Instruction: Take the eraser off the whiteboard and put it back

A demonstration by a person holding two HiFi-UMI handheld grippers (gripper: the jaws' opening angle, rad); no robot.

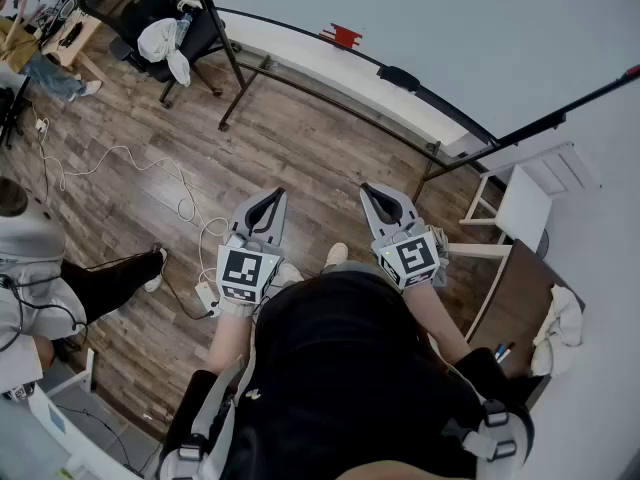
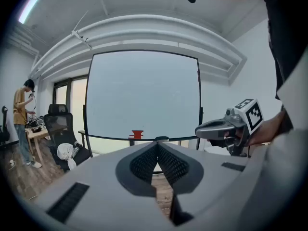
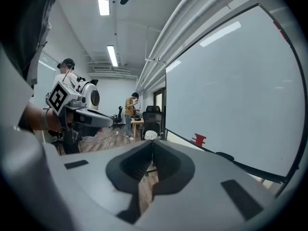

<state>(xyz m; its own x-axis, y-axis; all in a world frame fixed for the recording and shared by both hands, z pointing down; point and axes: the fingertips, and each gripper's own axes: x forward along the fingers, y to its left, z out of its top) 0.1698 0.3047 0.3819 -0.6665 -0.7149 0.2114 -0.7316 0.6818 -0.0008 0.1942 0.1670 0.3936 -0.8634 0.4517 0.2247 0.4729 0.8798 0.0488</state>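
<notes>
The whiteboard (image 1: 480, 38) stands ahead on a black frame. A black eraser (image 1: 398, 78) rests on its lower ledge, with a red piece (image 1: 343, 36) on the board to its left. Both show in the left gripper view, the eraser (image 2: 161, 138) just past my jaw tips and the red piece (image 2: 137, 134) beside it, and again in the right gripper view as the eraser (image 3: 224, 156) and the red piece (image 3: 198, 139). My left gripper (image 1: 277, 196) and right gripper (image 1: 368, 190) are held side by side well short of the board, both shut and empty.
An office chair (image 1: 165, 28) with a white bag stands at the back left. Cables (image 1: 120, 158) trail over the wooden floor. A seated person (image 1: 40, 278) is at the left. A white chair (image 1: 520, 203) and a brown table (image 1: 515, 308) with a cloth stand at the right.
</notes>
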